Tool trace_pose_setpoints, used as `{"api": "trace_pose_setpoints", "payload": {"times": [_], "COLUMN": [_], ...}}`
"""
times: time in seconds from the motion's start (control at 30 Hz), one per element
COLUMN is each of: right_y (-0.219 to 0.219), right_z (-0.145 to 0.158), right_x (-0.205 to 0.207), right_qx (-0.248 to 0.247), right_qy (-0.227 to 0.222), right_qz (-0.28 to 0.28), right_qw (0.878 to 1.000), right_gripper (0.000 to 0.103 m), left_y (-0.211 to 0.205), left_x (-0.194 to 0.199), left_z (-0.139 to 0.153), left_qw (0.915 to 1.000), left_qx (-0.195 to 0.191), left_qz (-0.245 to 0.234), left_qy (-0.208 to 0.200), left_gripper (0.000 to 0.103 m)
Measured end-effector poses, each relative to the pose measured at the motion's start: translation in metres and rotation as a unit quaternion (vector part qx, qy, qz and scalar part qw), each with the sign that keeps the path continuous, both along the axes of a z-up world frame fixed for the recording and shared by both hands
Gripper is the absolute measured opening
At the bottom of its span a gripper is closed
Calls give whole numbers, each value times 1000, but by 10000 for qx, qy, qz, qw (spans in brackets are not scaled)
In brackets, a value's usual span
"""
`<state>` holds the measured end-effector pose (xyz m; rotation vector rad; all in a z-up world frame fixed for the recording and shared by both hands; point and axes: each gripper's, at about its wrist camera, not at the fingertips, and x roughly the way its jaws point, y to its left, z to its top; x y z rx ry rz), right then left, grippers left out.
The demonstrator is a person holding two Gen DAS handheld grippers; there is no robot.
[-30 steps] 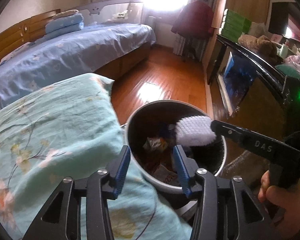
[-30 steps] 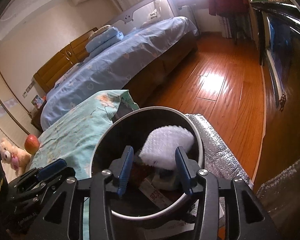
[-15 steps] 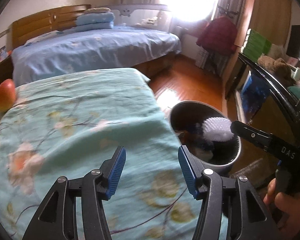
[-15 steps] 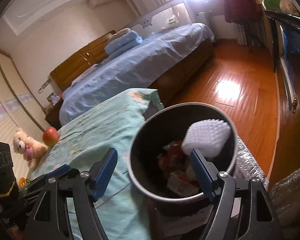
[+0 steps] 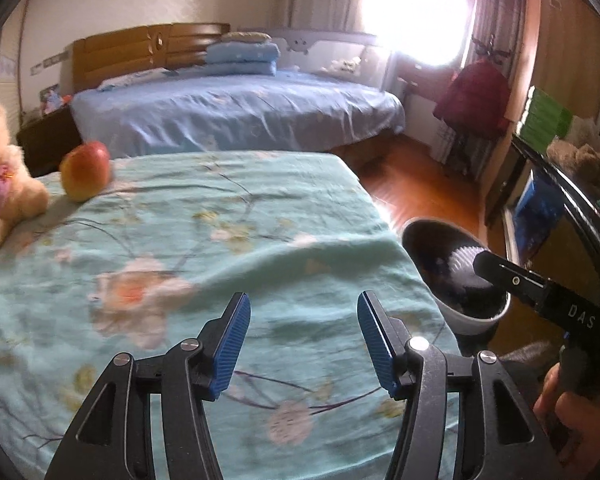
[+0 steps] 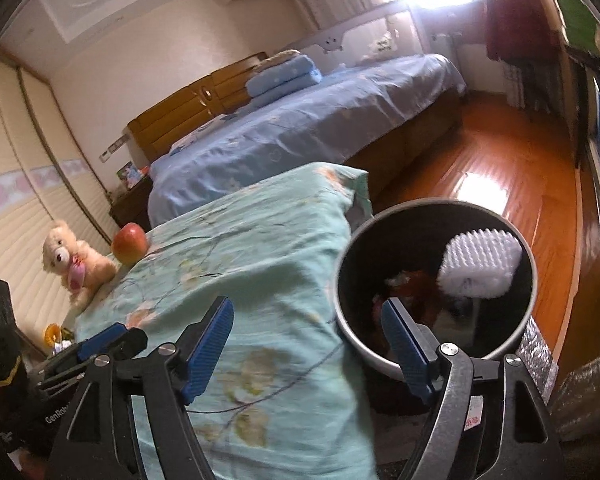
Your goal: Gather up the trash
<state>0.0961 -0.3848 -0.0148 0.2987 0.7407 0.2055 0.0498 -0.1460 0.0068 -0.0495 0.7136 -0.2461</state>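
At the far left, one plush teddy bear (image 5: 2, 168) was seen sitting on the teal floral cloth (image 5: 204, 264), and just beside it, to its right, one red-yellow apple (image 5: 85, 170) was resting on the same cloth. Behind them one bed (image 5: 236, 116) under a blue sheet was visible, with folded blue bedding (image 5: 242, 56) stacked at its head; the number of folded pieces could not be made out.

In the left wrist view the left gripper (image 5: 304, 338) was held over the cloth with its two blue pads set moderately apart, and nothing was caught between them. In the right wrist view the right gripper (image 6: 307, 354) was held above the cloth's edge and the bin's rim; its jaws were opening, already wide, and nothing was gripped between them.

To the right of the cloth one round trash bin (image 6: 530, 292) was standing on the wooden floor (image 6: 500, 168), close against the draped edge. Inside it one white foam mesh sleeve (image 6: 478, 262) was lying against the far wall, on top of a mix of crumpled wrappers (image 6: 410, 284) whose count could not be told. At the far right of the left wrist view, one hand (image 5: 568, 412) was seen around the right gripper's handle.
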Motion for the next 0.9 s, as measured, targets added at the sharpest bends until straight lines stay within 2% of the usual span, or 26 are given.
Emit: {"api": "trace_pose_setpoints", "payload": {"times": [0.13, 0.23, 0.27, 0.3, 0.4, 0.5, 0.7, 0.9], "right_y": [19, 31, 35, 40, 51, 60, 70, 79], "right_z": [23, 42, 49, 54, 57, 51, 46, 38], "right_x": [-7, -16, -20, -24, -30, -29, -35, -36], "right_qx": [-257, -491, -592, -698, -846, -944, -910, -940], "right_qy": [-377, -800, -991, -1194, -1498, -1546, -1798, -1734], "right_qz": [103, 158, 156, 151, 226, 281, 423, 579], "right_qw": [9989, 9955, 9932, 9903, 9848, 9831, 9786, 9786], "right_gripper": [82, 95, 100, 103, 103, 103, 103, 103], "left_y": [18, 29, 33, 36, 42, 42, 41, 39], "left_x": [-18, -36, -45, -51, -72, -84, -95, -99], "left_z": [20, 35, 38, 40, 38, 29, 24, 29], "left_qw": [9992, 9962, 9941, 9920, 9846, 9797, 9746, 9693], "left_qx": [-38, 75, 150, 202, 430, 617, 623, 632], "left_qz": [216, 472, 602, 708, 982, 1180, 1455, 1593], "left_qy": [-330, -731, -884, -1026, -1379, -1500, -1582, -1761], "left_gripper": [58, 75, 87, 93, 95, 95, 95, 99]}}
